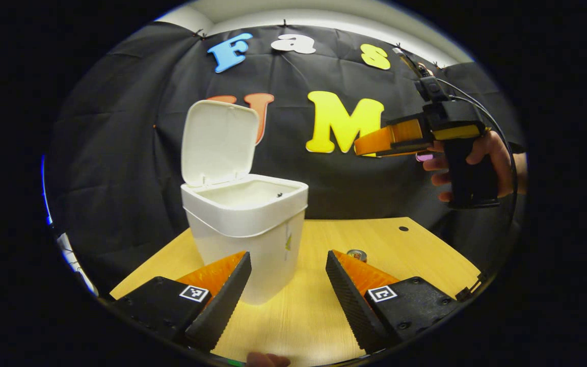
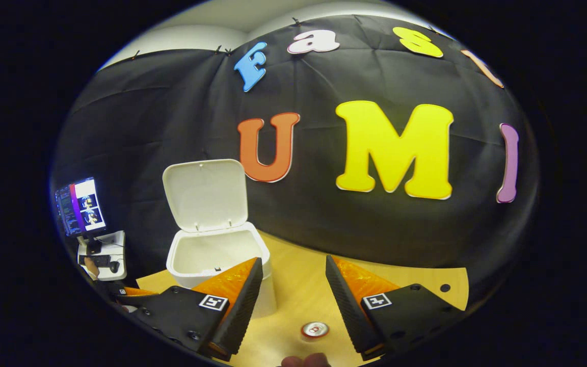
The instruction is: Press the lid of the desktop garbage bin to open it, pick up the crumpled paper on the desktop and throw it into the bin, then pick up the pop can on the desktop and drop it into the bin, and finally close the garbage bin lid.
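bin (image 1: pixel 246 239) lid (image 1: pixel 218 142) stands open left of centre, my grippers both gape empty, can (image 2: pixel 315 330) at bottom still waits.

Left gripper (image 1: pixel 287 285) holds its jaws wide apart, empty. Right gripper (image 2: pixel 293 293) likewise gapes empty, raised at two o'clock in a hand (image 1: pixel 482 165).

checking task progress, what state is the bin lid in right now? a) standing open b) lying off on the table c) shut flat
a: the lid stands upright, hinged at the back rim of the white bin, whose inside is exposed; the right gripper view shows the same.
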Action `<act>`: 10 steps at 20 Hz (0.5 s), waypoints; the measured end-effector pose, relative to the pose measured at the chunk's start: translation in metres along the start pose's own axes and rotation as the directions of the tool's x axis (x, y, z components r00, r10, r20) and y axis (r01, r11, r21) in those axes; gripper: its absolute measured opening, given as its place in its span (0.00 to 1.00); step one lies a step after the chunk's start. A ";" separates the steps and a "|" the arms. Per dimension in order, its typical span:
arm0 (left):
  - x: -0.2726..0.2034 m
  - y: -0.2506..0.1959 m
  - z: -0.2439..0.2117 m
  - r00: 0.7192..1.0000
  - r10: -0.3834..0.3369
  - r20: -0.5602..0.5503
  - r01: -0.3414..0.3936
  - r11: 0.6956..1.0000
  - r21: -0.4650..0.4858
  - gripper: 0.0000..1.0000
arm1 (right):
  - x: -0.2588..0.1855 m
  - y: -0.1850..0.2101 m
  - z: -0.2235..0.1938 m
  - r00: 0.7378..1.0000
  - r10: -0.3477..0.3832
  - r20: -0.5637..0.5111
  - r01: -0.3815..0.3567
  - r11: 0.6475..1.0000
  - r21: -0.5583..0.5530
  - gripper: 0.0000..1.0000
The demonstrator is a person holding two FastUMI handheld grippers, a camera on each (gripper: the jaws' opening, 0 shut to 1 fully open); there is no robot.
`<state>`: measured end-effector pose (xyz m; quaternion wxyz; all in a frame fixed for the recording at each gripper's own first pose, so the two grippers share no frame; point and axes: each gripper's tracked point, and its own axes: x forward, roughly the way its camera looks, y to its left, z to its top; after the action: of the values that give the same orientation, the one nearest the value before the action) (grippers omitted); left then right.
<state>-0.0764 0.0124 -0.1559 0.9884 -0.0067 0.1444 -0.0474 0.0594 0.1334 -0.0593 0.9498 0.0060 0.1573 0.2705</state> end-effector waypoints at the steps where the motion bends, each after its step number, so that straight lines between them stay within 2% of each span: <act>1: 0.004 -0.010 -0.005 1.000 -0.023 -0.002 0.023 1.000 0.014 0.97 | -0.011 -0.013 -0.004 1.000 -0.023 0.008 0.023 1.000 0.002 0.78; 6: 0.031 -0.058 -0.027 0.992 -0.125 -0.030 0.127 0.991 0.043 0.97 | -0.059 -0.078 -0.036 0.987 -0.160 -0.015 0.160 0.986 0.044 0.81; 10: 0.057 -0.083 -0.044 0.983 -0.175 -0.055 0.178 0.982 0.057 0.97 | -0.093 -0.111 -0.057 0.970 -0.240 -0.036 0.242 0.967 0.075 0.78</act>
<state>-0.0424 -0.0761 -0.2117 0.9761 0.0120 0.1661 -0.1395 0.0243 -0.0136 -0.0964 0.9724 0.0207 0.1800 0.1469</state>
